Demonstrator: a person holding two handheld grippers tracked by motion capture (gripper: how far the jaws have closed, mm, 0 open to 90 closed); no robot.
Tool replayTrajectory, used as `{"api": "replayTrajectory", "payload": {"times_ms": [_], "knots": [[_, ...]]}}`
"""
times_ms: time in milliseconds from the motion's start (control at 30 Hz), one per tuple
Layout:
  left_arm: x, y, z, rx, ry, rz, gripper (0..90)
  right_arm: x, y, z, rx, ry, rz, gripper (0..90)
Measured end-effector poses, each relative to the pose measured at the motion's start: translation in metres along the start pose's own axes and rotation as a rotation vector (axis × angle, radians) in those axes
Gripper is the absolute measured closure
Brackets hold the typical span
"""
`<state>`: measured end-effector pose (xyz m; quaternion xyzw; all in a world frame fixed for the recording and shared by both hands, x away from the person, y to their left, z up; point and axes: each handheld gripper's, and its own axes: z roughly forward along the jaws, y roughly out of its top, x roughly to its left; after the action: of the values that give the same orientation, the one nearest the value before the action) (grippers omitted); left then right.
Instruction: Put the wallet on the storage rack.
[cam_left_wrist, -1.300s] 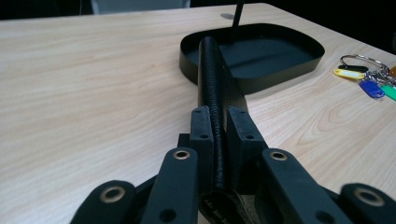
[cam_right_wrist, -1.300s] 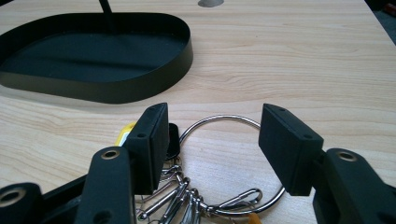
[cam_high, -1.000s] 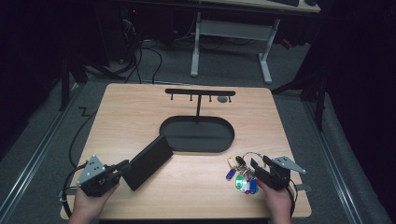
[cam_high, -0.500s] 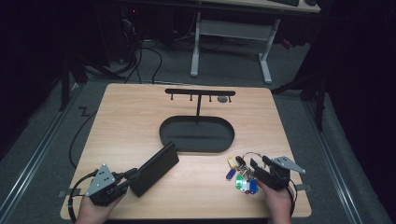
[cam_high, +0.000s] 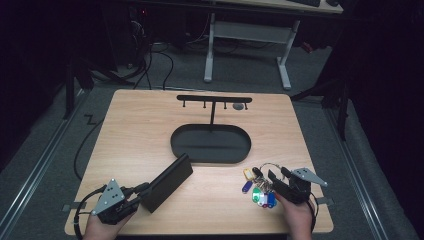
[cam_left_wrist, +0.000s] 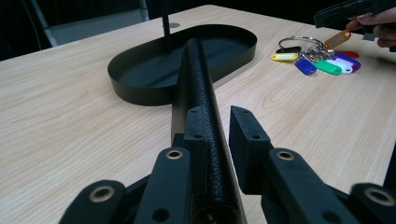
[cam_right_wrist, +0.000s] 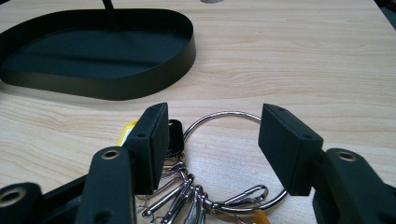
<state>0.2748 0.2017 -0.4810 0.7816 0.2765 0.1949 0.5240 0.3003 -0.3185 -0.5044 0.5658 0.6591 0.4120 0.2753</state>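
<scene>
Right now my left tongs (cam_left_wrist: 219, 140) have just been opening around the black wallet (cam_high: 167, 182): it lies between the jaws on the bench (cam_high: 140, 135), short of the oval tray (cam_high: 210, 145), one pad touching and the other just clear. I'd finish letting go, then back straight out along its length so it isn't dragged. My right tongs (cam_right_wrist: 212, 149) stand wide over the key ring (cam_right_wrist: 224, 140), gripping nothing; I'd keep them parked there.

Light wood surface (cam_high: 140, 130): black oval tray (cam_high: 186, 150) mid-back, black wallet (cam_high: 167, 182) front left, key bunch (cam_high: 260, 186) front right.
</scene>
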Motion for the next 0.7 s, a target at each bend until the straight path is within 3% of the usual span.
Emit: {"api": "replayTrajectory", "payload": {"times_ms": [433,700], "knots": [[0.0008,0.0022,-0.0011,-0.027,0.003,-0.01,68.3,-0.0006,-0.0006,0.0022,0.008,0.002,-0.004,43.3],[0.0054,0.0023,-0.0031,-0.034,0.035,-0.052,52.2,-0.0009,0.0001,0.0,-0.001,-0.002,0.001,43.2]]}}
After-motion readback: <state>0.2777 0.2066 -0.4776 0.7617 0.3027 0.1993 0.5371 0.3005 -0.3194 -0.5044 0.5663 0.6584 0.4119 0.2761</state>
